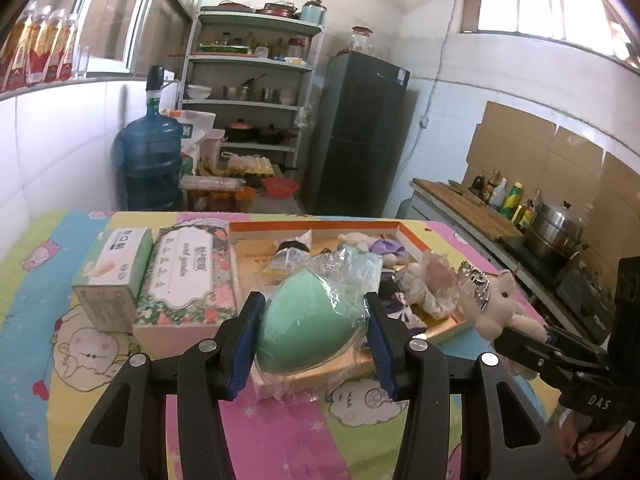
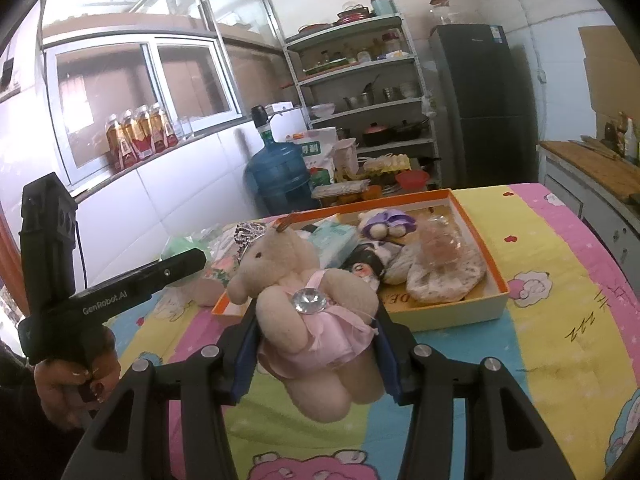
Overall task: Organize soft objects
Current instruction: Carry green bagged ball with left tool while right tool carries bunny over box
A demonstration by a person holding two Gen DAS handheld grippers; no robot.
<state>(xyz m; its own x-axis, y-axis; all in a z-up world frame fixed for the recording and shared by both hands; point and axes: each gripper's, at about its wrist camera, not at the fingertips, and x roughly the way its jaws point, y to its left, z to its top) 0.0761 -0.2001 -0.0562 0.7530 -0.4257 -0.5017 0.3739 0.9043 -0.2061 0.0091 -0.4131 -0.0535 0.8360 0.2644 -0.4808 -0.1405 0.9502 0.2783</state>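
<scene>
Left wrist view
Left gripper [image 1: 314, 316]: fingers pressed against both sides of a green sponge [image 1: 308, 320] in clear wrapping, held above the near edge of the orange-rimmed tray [image 1: 320, 225].
Tray contents: a purple plush [image 1: 386, 247], wrapped packets, other soft items.
Beside tray: floral tissue box [image 1: 186, 276] and a small green box [image 1: 114, 270] on the cartoon-print cloth [image 1: 280, 432].
Right gripper [image 1: 548, 338]: grips a plush bear [image 1: 498, 300] at the right.

Right wrist view
Right gripper [image 2: 316, 344]: fingers clamped on the bear's [image 2: 310, 304] pink-dressed body, lifted above the cloth [image 2: 560, 320], near the tray's [image 2: 460, 312] front corner.
Left gripper [image 2: 188, 260]: seen side-on, jaw state unclear here.
</scene>
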